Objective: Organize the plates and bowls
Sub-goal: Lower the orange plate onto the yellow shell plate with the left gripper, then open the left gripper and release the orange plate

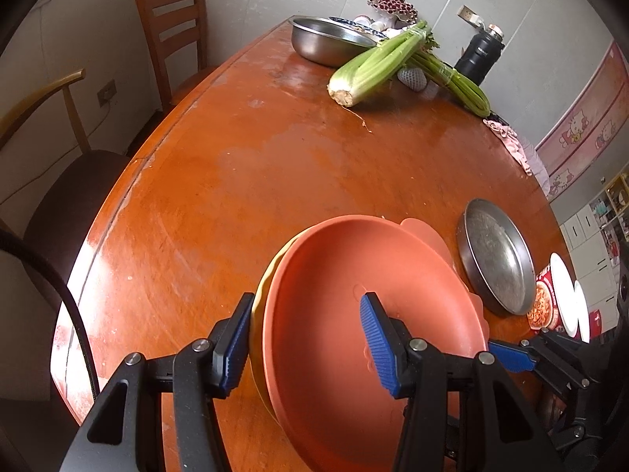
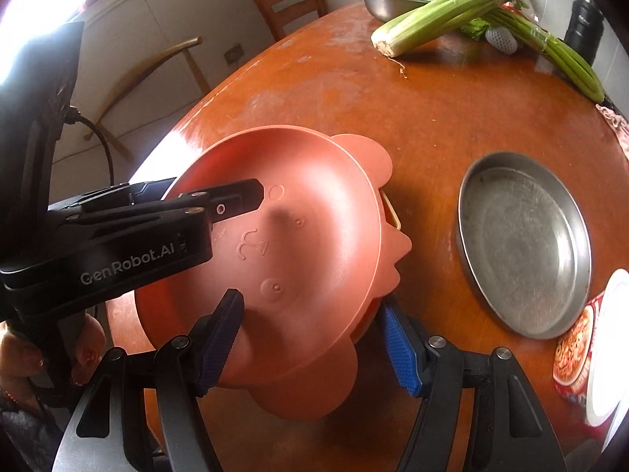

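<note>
From the left wrist, the left tongs [image 1: 306, 348] straddle the near rim of the salmon bowl [image 1: 354, 275]: one pad lies outside against the yellow dish [image 1: 262, 295] nested beneath, the other inside the bowl. Whether they actually pinch, I cannot tell. At 3 o'clock from the stack a steel pan [image 1: 497, 257] sits alone, with white plates [image 1: 568, 295] beyond it at the table [image 1: 236, 181] edge. A steel basin [image 1: 326, 39] stands far off at 12 o'clock beside the celery [image 1: 377, 67] (not part of the job).

From the right wrist, the right tongs [image 2: 310, 338] bracket the bowl's rim at 6 o'clock, pads apparently just clear, gripping nothing I can confirm. The coloured dishes look nested already; pan, plates and basin remain unsorted, I judge.
</note>
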